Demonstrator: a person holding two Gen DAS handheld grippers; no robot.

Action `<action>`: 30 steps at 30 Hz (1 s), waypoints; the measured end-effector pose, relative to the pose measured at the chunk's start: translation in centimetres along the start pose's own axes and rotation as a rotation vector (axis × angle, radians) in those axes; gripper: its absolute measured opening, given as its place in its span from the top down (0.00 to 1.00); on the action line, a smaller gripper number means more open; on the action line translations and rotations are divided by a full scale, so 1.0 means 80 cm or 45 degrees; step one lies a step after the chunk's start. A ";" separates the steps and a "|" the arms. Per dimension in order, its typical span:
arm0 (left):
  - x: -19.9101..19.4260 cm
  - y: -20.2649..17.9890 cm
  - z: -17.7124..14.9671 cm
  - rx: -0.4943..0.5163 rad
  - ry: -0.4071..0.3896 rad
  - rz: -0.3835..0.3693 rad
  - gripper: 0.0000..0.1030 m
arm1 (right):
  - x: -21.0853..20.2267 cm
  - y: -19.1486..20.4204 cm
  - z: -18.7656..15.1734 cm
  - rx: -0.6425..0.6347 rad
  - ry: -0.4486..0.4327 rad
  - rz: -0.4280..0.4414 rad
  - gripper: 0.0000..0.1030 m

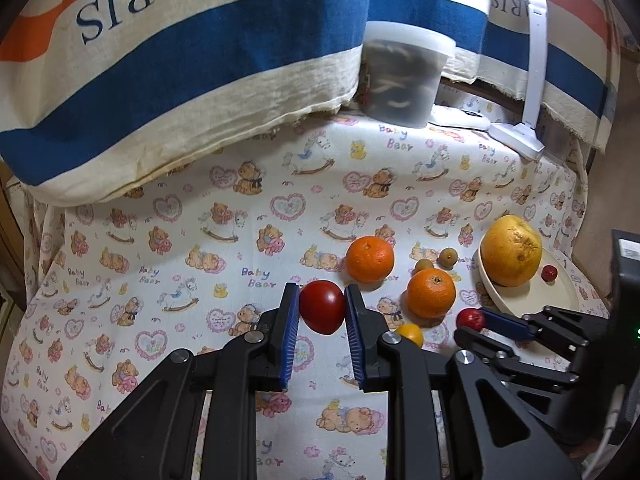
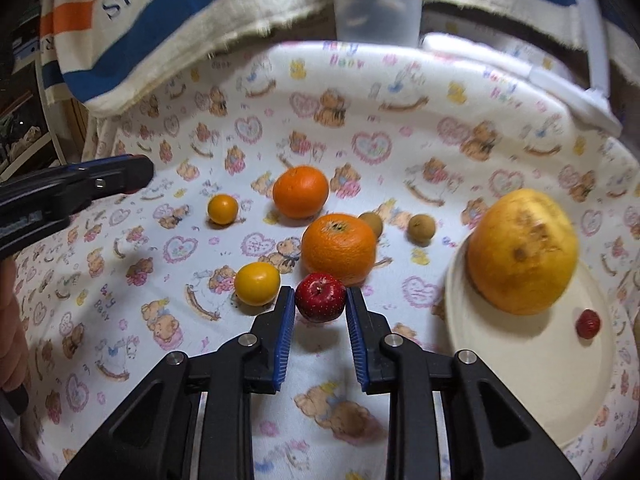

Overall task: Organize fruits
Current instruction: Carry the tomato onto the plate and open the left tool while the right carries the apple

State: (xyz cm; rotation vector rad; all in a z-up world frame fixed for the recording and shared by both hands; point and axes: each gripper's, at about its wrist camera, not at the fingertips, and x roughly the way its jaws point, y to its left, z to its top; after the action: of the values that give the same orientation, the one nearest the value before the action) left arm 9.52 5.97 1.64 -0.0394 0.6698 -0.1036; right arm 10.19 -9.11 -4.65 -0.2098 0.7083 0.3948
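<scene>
Blurred jar (image 2: 378, 4), lamp (image 2: 592, 60) cut off at top

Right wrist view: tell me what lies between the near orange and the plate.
Only printed cloth. In the right wrist view, no fruit sits between the near orange and the plate; the two brown fruits lie farther back.

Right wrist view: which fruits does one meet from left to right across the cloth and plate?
Small yellow fruit → larger yellow fruit → far orange → small red apple → brown fruit → grapefruit → tiny red fruit.
</scene>
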 end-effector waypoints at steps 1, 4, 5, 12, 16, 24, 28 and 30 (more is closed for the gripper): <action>-0.001 -0.002 0.000 0.009 -0.007 0.006 0.79 | -0.005 -0.002 -0.001 -0.002 -0.013 -0.004 0.74; -0.001 -0.008 -0.001 0.033 -0.015 0.013 0.79 | -0.017 -0.009 -0.002 0.015 -0.037 -0.012 0.74; -0.001 -0.010 -0.002 0.040 -0.014 0.013 0.79 | -0.022 -0.011 -0.001 0.021 -0.044 -0.009 0.74; -0.014 -0.032 -0.005 0.097 -0.035 -0.017 0.79 | -0.054 -0.025 -0.006 0.032 -0.087 -0.013 0.74; -0.026 -0.048 -0.007 0.169 -0.079 -0.002 0.79 | -0.071 -0.040 -0.012 0.074 -0.099 -0.012 0.74; -0.034 -0.092 -0.019 0.275 -0.068 -0.138 0.79 | -0.107 -0.077 -0.017 0.140 -0.158 -0.072 0.74; -0.035 -0.125 -0.029 0.347 -0.076 -0.161 0.79 | -0.123 -0.108 -0.017 0.194 -0.182 -0.098 0.74; -0.037 -0.142 -0.029 0.383 -0.075 -0.187 0.79 | -0.130 -0.121 -0.017 0.207 -0.205 -0.121 0.74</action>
State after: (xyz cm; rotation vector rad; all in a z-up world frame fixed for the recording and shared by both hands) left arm 4.84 -5.04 2.44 0.1976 0.5866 -0.3426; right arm 6.30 -21.25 1.84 -0.0564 0.5661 0.2589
